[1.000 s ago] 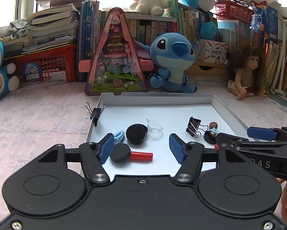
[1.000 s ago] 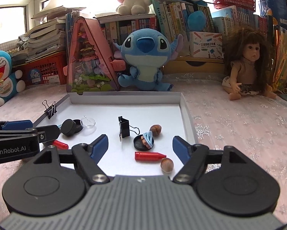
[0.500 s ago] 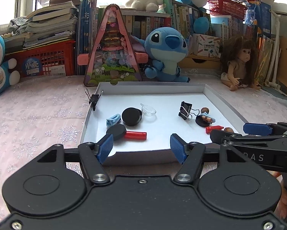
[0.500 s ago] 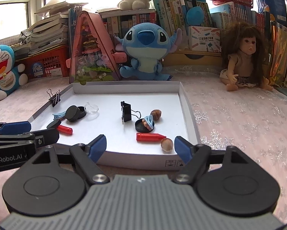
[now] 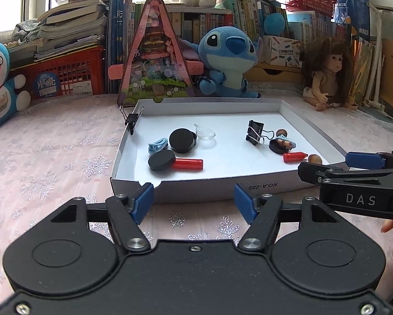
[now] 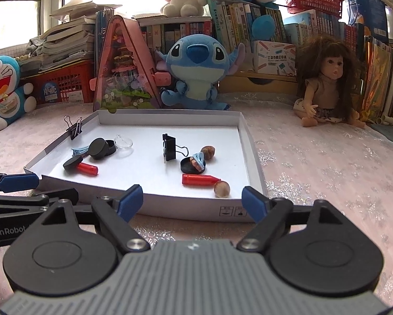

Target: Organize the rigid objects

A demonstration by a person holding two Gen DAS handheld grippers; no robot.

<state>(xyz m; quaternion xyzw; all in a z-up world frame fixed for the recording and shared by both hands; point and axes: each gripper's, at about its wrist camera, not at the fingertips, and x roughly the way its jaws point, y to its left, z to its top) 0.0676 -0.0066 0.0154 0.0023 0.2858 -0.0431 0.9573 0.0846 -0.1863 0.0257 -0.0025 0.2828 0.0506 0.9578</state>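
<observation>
Your left gripper (image 5: 194, 203): spread, empty. Your right gripper (image 6: 192, 200): opening, empty. White tray (image 6: 191, 210) just ahead of both, holding red tube (image 6: 200, 179).

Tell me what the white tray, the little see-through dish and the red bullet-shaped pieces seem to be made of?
White tray: probably matte cardboard, going by folded walls, a notched rim and print on its side.
See-through dish: clear and glossy; plastic or glass, hard to tell.
Red pieces: smooth, slightly shiny, likely plastic.
</observation>
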